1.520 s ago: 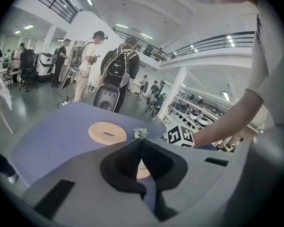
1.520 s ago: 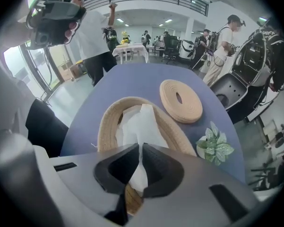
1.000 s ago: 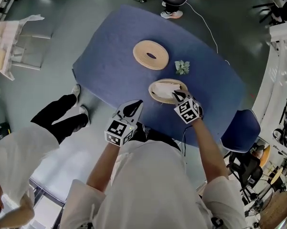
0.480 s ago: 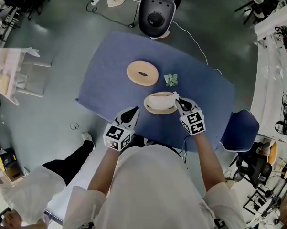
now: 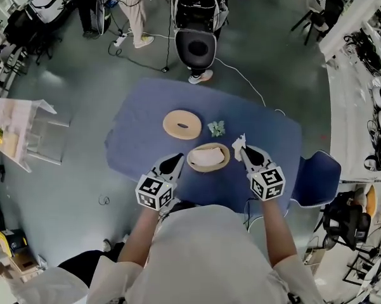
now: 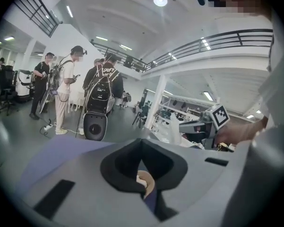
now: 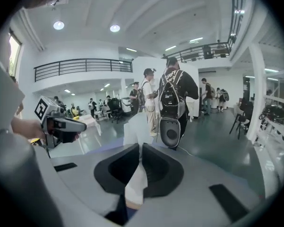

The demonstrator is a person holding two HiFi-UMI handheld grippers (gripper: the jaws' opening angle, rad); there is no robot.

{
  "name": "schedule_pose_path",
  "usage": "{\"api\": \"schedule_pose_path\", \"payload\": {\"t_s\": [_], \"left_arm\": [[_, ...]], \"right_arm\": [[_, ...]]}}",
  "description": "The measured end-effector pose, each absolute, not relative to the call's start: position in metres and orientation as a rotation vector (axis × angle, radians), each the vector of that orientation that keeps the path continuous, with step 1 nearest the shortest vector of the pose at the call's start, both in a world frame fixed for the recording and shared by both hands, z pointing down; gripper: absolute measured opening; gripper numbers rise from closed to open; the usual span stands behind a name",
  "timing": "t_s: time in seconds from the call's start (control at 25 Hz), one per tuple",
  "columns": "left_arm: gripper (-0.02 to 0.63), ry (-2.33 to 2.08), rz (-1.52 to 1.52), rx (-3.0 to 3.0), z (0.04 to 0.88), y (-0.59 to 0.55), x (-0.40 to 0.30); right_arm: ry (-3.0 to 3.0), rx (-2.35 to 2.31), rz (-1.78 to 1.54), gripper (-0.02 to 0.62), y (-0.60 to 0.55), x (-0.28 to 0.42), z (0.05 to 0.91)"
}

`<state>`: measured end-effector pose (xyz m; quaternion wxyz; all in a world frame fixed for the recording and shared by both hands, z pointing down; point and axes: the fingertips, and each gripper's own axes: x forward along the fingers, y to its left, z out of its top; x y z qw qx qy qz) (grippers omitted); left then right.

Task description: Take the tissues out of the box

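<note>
Blue table (image 5: 139,138) in big hall. Right gripper (image 5: 245,151) clamps one tissue (image 5: 239,142), held up beside round wooden box (image 5: 223,164). Left gripper (image 5: 177,159) jaws together, empty, near box. White stack visible inside box; lid (image 5: 182,124) lies apart. Judged: mostly undone.

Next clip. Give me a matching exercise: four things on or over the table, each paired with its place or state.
1 tissue
2 lid
3 box
4 green sprig

a flat on the table, left of the sprig
b in the right gripper's jaws
c open, nearest the person
d just right of the lid

Pairs: 1-b, 2-a, 3-c, 4-d
</note>
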<state>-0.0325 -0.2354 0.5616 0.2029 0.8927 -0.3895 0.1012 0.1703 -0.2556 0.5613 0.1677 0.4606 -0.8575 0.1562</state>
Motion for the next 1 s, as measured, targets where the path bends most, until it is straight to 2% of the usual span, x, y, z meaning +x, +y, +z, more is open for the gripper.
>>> {"api": "schedule_pose_path", "payload": {"t_s": [0.56,1.0], "left_arm": [[0.008,-1.089,0.189,2.601,0.483,-0.245,-0.022],[0.008,-1.134,0.115,2.674,0.444,-0.245,-0.019]], "right_arm": [[-2.511,1.636,0.311,0.041,-0.223,0.229,0.452],[-2.509,1.77,0.185,0.041,-0.202,0.261,0.41]]}}
